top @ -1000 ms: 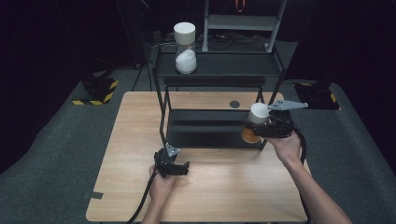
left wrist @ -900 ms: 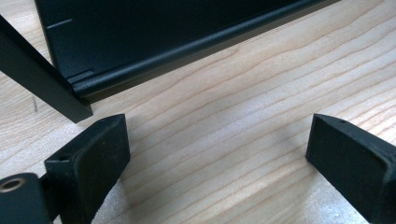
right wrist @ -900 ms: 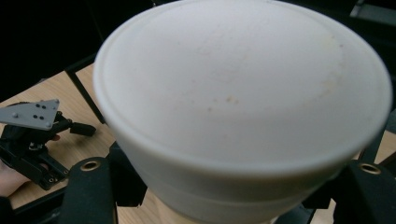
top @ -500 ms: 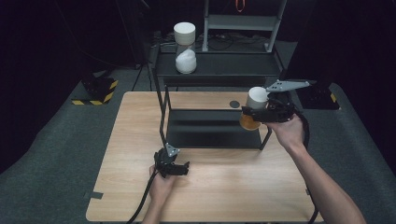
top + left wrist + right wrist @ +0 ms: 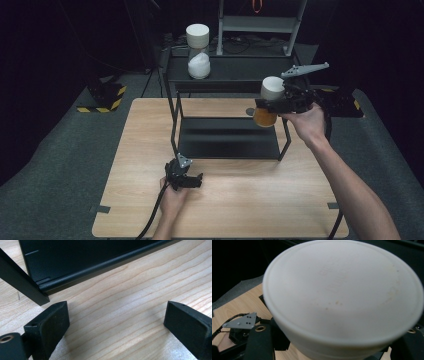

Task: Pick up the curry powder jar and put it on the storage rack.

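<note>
Held thing: a jar point(image 5: 267, 102) with a white lid and an amber lower part is clamped in the right gripper point(image 5: 280, 102); in the right gripper view the lid point(image 5: 342, 297) is seen close up, above and between the two black jaws.
Jar position: it is held upright in the air at the right front corner of the black rack point(image 5: 227, 137), about level with the rack's upper shelf and clear of the desk point(image 5: 240, 200).
Right gripper state: the jaws are closed on the jar's sides, just below the lid.
Right hand pose: the forearm is stretched forward from the lower right of the high view; the right hand point(image 5: 307, 122) is wrapped around the gripper body from behind, with the grey plate pointing up and to the right.
Left gripper state: the left gripper point(image 5: 115, 322) is spread wide with nothing between the jaws; bare wood is seen between them.
Left hand pose: the left hand point(image 5: 172, 200) rests low on the desk, the gripper aimed at the rack's front left leg and lower shelf edge.
Other jar: a second jar point(image 5: 198, 57) with a white lid and white contents stands on the rack's top shelf, well apart from both grippers.
</note>
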A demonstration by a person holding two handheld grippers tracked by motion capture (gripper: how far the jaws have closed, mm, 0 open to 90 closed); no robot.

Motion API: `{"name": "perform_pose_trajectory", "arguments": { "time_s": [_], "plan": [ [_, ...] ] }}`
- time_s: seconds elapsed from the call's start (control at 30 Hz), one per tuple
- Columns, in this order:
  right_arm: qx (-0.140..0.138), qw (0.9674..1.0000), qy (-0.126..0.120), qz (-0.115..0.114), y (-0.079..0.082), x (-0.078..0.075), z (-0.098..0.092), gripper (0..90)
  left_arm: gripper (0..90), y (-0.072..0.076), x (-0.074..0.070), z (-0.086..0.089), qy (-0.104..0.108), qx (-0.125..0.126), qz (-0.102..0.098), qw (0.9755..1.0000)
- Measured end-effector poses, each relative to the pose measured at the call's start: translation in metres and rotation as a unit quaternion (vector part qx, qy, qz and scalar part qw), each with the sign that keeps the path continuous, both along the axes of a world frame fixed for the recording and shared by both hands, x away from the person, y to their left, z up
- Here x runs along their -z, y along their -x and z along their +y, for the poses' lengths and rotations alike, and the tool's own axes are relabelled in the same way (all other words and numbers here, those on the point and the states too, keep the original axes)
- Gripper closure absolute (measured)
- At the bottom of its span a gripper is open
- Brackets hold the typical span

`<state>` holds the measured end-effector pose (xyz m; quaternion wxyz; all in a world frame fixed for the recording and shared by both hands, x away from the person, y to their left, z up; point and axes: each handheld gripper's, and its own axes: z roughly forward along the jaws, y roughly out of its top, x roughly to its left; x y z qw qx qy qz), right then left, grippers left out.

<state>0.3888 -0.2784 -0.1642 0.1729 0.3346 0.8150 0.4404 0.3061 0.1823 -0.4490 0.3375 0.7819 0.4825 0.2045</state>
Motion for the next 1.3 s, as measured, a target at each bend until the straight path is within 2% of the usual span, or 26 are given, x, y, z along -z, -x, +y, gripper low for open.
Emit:
{"name": "perform_pose_trajectory", "arguments": {
  "time_s": [0.53,0.67,0.8,0.97,1.3],
  "plan": [
    [0.001,0.9999,-0.015,-0.005,-0.017,-0.058,0.016,33.7,6.1,0.0,0.0,0.0,0.0,0.0,0.0,1.0],
    [0.007,0.9998,-0.01,-0.018,-0.018,-0.07,0.023,33.7,6.1,0.0,0.0,0.0,0.0,0.0,0.0,1.0],
    [0.014,0.9997,-0.011,-0.016,-0.025,-0.082,0.031,33.7,6.1,0.0,-0.001,0.0,-0.002,0.001,0.001,1.0],
    [0.028,0.9995,-0.003,-0.011,-0.035,-0.09,0.044,33.7,6.1,0.0,0.0,0.0,-0.001,0.001,0.0,1.0],
    [0.063,0.9979,-0.01,-0.008,-0.056,-0.09,0.065,33.8,6.1,0.0,0.0,0.0,-0.002,0.001,0.0,1.0]
  ]
}}
